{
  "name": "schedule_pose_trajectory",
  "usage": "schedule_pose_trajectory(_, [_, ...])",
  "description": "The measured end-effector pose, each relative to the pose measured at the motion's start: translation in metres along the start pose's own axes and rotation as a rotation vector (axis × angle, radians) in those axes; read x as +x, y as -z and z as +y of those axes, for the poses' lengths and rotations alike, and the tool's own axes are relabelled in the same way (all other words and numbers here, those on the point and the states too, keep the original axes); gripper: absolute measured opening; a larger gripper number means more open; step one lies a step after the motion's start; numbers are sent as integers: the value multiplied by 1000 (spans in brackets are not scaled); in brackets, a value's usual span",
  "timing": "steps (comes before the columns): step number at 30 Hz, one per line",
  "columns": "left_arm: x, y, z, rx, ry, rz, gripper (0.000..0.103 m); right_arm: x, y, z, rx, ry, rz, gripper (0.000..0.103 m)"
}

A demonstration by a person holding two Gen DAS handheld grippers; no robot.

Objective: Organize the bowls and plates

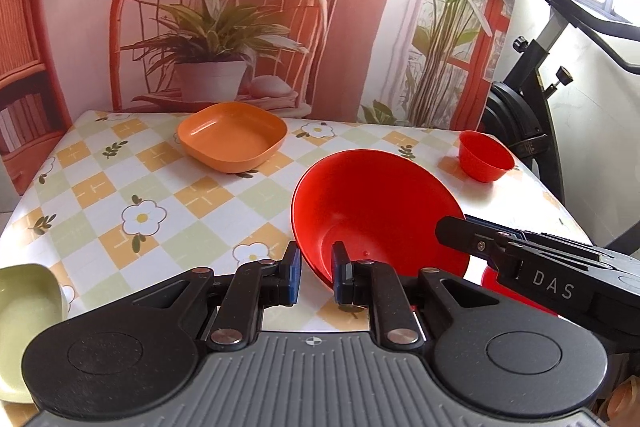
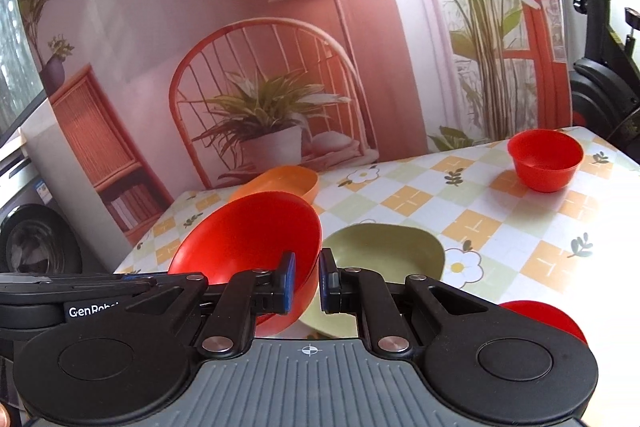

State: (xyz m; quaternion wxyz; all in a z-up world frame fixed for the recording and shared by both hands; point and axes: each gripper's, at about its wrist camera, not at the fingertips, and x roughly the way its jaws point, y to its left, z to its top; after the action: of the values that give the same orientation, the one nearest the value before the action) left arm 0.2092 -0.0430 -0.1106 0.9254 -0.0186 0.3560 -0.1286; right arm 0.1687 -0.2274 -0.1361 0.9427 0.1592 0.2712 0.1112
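Note:
A large red bowl [image 1: 376, 211] [image 2: 244, 235] hangs tilted above the flower-print table [image 1: 104, 187] [image 2: 492, 223]. My left gripper [image 1: 317, 277] pinches its near rim, one pad inside and one outside. My right gripper [image 2: 307, 285] clamps the opposite rim; in the left wrist view it reaches in from the right [image 1: 448, 231]. An orange square dish [image 1: 232, 141] [image 2: 284, 183] sits at the table's back. A small red bowl [image 1: 485, 157] [image 2: 545, 159] stands at the far right corner. A pale green dish [image 1: 24, 307] [image 2: 388, 259] rests near the front.
Another red piece [image 1: 494, 279] [image 2: 548, 315], partly hidden by the grippers, lies at the front right. A printed backdrop [image 1: 224, 27] hangs right behind the table. An exercise bike [image 1: 532, 99] stands beside the table's right edge.

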Motion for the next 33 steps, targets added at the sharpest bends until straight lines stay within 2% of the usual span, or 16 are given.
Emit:
schedule_pose_trajectory(8, [9,-13,-50,109,92,-4,17,-37,-2,-50,76,88,-44,11])
schedule_pose_trajectory(19, [37,-3,-119,217,220,54,17,-74,10,-108,154,236,-50,11])
schedule_pose_trajectory(24, [50,9,-131,220,242,109,17,-79,22,-121,184,254,-31,11])
schedule_pose_trajectory(33, [64,24,-130,224,231,182,17,-73,42,-129,224,258,34,11])
